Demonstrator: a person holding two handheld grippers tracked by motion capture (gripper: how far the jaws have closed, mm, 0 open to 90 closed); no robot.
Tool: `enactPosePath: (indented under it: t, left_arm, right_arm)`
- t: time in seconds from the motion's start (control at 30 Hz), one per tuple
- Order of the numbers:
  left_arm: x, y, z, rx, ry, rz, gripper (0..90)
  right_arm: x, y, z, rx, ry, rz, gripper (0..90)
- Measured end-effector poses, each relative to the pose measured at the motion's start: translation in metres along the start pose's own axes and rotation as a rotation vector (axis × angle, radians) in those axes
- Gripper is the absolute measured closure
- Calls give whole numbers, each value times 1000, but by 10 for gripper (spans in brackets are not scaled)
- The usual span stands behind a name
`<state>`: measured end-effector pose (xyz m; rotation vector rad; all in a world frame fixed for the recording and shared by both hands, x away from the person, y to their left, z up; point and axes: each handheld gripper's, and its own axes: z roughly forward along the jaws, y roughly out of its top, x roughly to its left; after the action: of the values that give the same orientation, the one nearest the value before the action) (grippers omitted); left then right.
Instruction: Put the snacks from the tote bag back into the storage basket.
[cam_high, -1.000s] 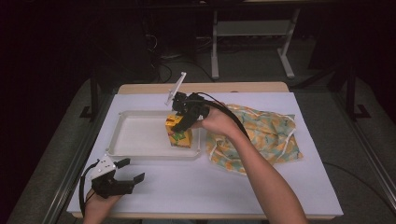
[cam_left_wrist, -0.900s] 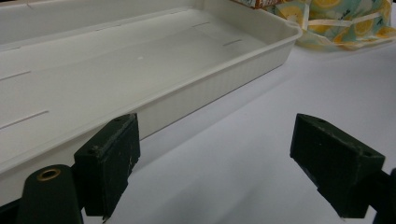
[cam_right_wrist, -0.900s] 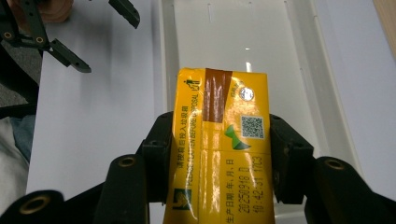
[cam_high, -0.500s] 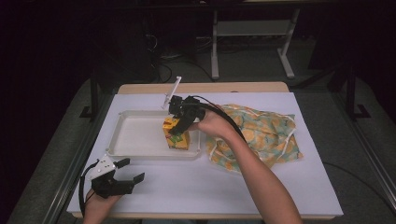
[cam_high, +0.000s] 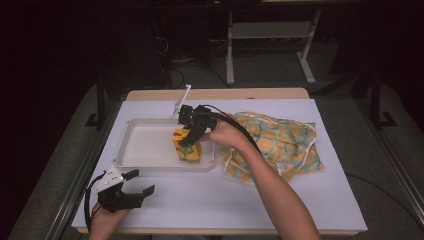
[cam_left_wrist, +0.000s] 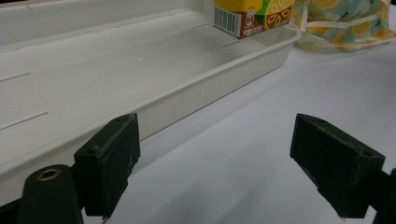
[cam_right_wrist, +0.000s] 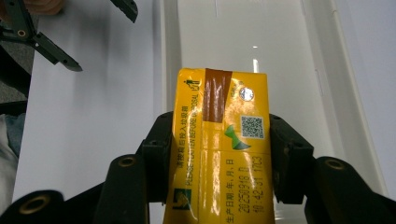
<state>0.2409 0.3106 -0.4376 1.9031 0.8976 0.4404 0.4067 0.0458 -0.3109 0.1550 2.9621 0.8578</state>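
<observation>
A yellow drink carton (cam_high: 187, 149) stands upright at the right end of the white tray (cam_high: 150, 167). My right gripper (cam_high: 192, 135) comes from above and is shut on the carton. In the right gripper view the black pads press both long sides of the carton (cam_right_wrist: 219, 140) over the tray (cam_right_wrist: 289, 56). I cannot tell whether the carton's base touches the tray floor. My left gripper (cam_high: 142, 181) rests open on the white table in front of the tray's left corner. In the left gripper view nothing lies between its jaws (cam_left_wrist: 215, 168), and the tray (cam_left_wrist: 187, 93) and carton (cam_left_wrist: 252, 16) are beyond.
A patterned cloth bag (cam_high: 280, 145) with a citrus print lies crumpled to the right of the tray, close to its rim. The white sheet (cam_high: 225, 200) on the table is bare between the tray and the front edge. Dark floor and a stand are beyond the far edge.
The right gripper and the carton have shifted slightly left and lower inside the tray. The left gripper has stayed where it was.
</observation>
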Motion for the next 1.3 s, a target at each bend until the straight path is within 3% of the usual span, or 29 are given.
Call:
enactPosePath:
  t: [1.3]
  left_arm:
    - [-1,0,0,-11,-2,-20,158]
  right_arm:
    - [-9,-4,32,18,31,-7,494]
